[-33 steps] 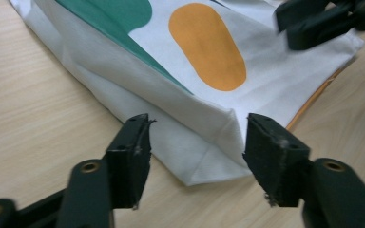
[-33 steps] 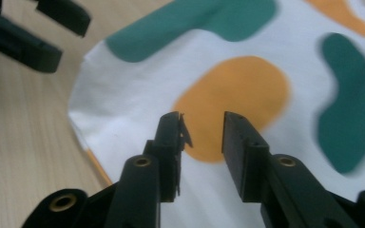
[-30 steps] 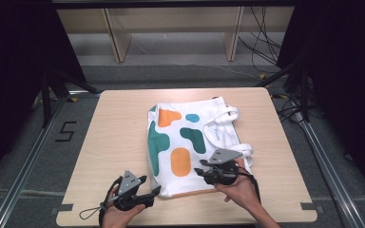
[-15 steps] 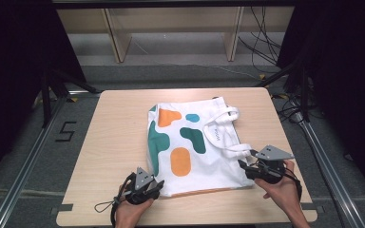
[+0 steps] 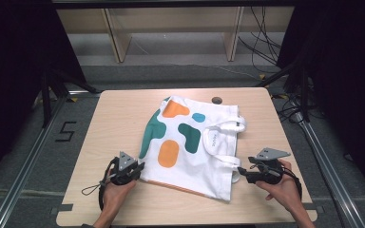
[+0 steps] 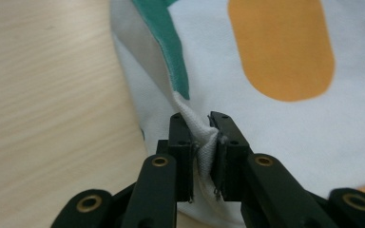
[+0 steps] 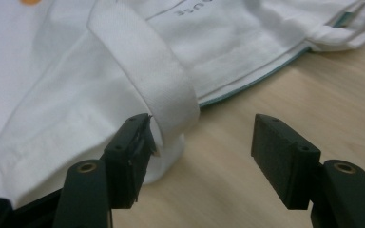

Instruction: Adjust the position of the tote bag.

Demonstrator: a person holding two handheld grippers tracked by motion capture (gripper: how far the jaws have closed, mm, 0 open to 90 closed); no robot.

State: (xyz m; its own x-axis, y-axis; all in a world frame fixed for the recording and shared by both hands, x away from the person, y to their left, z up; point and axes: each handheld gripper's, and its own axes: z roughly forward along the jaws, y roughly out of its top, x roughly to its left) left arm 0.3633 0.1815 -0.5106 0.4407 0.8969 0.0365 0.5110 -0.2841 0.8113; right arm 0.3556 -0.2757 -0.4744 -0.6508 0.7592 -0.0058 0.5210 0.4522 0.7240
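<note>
You are working on the tote bag (image 5: 190, 142), which is lying flat in the middle of the table (image 5: 119, 109), handles toward your right. Your left gripper (image 6: 203, 135) has just been closing, and it is now pinching a fold of the bag's near left edge between its jaws. Your right gripper (image 7: 202, 142) is standing wide apart beside the white handle (image 7: 147, 71), gripping nothing. One side is secured; the handle side is waiting for a grasp, I judge.
</note>
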